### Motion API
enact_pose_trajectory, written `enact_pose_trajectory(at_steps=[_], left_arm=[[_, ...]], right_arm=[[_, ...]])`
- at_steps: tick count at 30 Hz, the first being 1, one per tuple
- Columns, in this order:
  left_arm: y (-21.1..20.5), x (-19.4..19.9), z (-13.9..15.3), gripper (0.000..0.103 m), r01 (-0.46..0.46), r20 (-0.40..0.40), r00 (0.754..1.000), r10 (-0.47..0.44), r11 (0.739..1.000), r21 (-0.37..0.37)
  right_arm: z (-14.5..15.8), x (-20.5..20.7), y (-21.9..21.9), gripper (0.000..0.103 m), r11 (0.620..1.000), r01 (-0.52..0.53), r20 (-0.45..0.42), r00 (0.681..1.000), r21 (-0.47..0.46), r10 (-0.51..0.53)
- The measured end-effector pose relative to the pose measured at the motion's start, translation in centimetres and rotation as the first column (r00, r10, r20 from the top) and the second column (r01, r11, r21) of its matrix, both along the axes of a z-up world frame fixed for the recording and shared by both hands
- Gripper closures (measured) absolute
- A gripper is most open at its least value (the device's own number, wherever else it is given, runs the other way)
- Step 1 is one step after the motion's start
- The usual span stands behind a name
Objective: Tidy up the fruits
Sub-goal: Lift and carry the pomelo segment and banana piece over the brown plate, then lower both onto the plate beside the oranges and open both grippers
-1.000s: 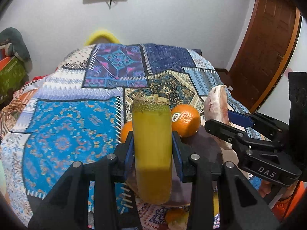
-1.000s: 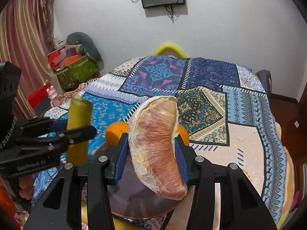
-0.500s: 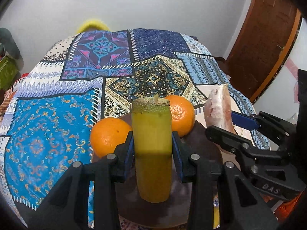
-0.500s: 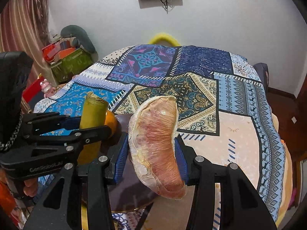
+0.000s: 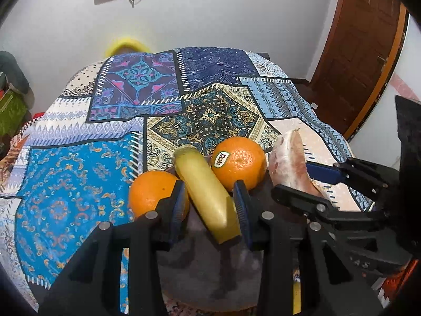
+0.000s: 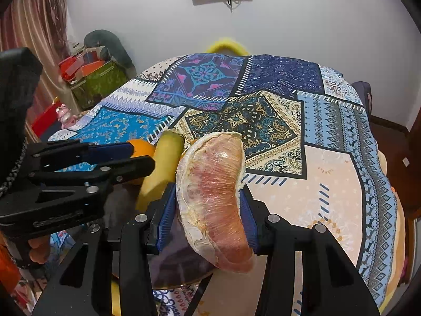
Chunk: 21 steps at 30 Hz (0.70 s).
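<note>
1. The left gripper (image 5: 210,205) is clamped on a yellow-green stick of fruit (image 5: 206,194). Its blue pads press the lower half, and the stick tilts up and to the left between the jaws.
2. The stick's cut lower end hangs just above the dark plate (image 5: 210,268); its top end reaches up between the two oranges.
3. The left orange (image 5: 152,194) sits on the plate's left rim, partly behind the left finger. The stickered orange (image 5: 238,162) sits at the far rim, just beside the stick's upper half; whether they touch cannot be told.
4. The right gripper (image 6: 208,210) is closed on a wrapped pomelo wedge (image 6: 214,197). The pads grip its middle, the wedge stands nearly upright, and its pink flesh faces the camera.
5. The wedge's lower tip hangs over the plate's (image 6: 179,260) right edge, past the rim toward the cloth.
6. In the left view the right gripper (image 5: 310,181) and wedge (image 5: 290,166) stand just right of the stickered orange, with a narrow gap between them.
7. In the right view the left gripper (image 6: 136,158) crosses from the left, and the stick (image 6: 160,168) leans close beside the wedge.
8. The plate lies at the near edge of the patchwork cloth (image 5: 79,179). The plate's near half is bare.
9. Beyond the oranges the cloth (image 6: 329,184) runs bare to the far edge, with wide room left and right.
10. A wooden door (image 5: 360,52) stands off the right side; boxes (image 6: 89,79) are stacked off the left.
</note>
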<state>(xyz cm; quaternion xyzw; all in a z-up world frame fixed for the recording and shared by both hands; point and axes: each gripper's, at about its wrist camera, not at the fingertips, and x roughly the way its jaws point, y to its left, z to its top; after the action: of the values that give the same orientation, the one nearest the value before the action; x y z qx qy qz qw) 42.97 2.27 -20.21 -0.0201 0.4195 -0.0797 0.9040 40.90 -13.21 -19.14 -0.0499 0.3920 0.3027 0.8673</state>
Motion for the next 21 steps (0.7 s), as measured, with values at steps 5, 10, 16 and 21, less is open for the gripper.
enact_pose_trajectory(at_steps=[5, 10, 16, 21], left_arm=[[1.4, -1.2, 0.3, 0.066, -0.019, 0.005, 1.000, 0.019, 1.000, -0.007], [2.5, -2.2, 0.1, 0.066, -0.029, -0.001, 1.000, 0.029, 1.000, 0.010], [2.7, -3.1, 0.0, 0.066, -0.023, -0.005, 1.000, 0.023, 1.000, 0.016], [2.4, -4.2, 0.7, 0.066, -0.021, 0.001, 1.000, 0.021, 1.000, 0.017]], right_arm=[[0.0, 0.2, 0.9, 0.060, 1.000, -0.014, -0.006, 1.000, -0.009, 0.014], [-0.6, 0.2, 2.2, 0.060, 0.998, -0.039, -0.011, 0.999, -0.039, 0.038], [-0.4, -0.1, 2.5, 0.059, 0.999, -0.035, -0.003, 0.999, -0.034, 0.035], [0.9, -0.9, 2.2, 0.051, 0.999, -0.030, 0.013, 0.999, -0.034, 0.031]])
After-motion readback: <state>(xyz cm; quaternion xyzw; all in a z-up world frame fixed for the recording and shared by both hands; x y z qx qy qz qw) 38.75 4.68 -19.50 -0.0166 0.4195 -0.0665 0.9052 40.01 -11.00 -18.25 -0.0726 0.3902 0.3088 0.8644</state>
